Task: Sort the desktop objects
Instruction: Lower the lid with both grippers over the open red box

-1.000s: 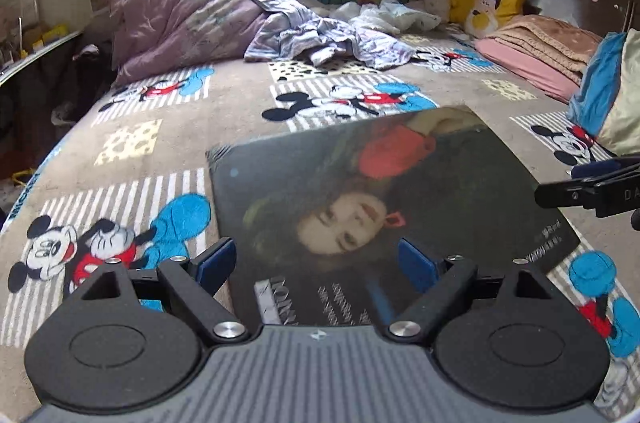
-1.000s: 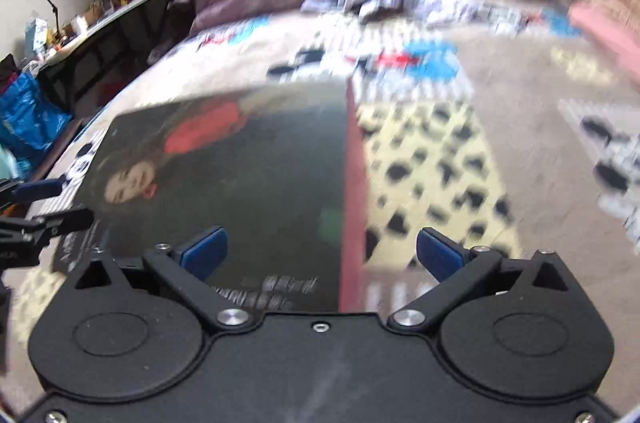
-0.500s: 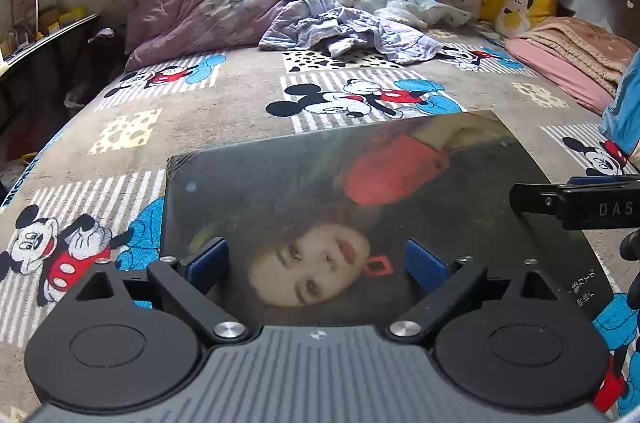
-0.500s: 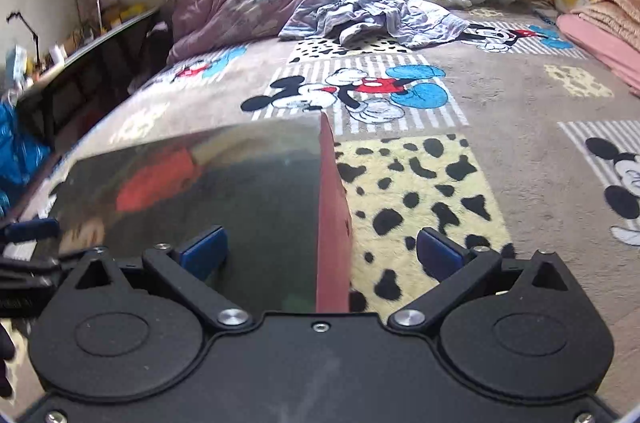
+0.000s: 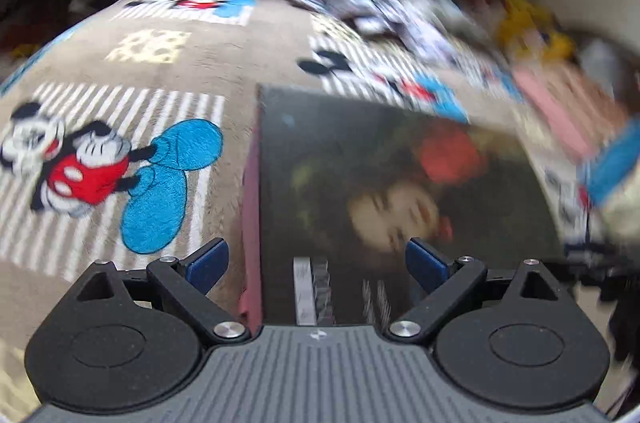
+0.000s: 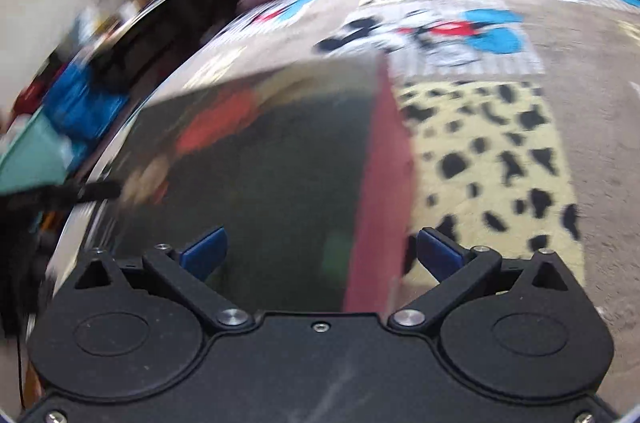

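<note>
Looking along both hand-held grippers, left (image 5: 316,259) and right (image 6: 320,251), we see each spread wide over the book (image 5: 384,191) on the bed (image 5: 200,71).

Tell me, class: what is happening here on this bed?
A person holds a gripper in each hand over a large dark album cover showing a woman's face, which lies on a cartoon-mouse bedspread. The left gripper and the right gripper both have open jaws straddling the cover's near edge from opposite sides. Neither visibly clamps it. Both views are blurred, so it is unclear whether the cover lies flat or is lifted.
</note>
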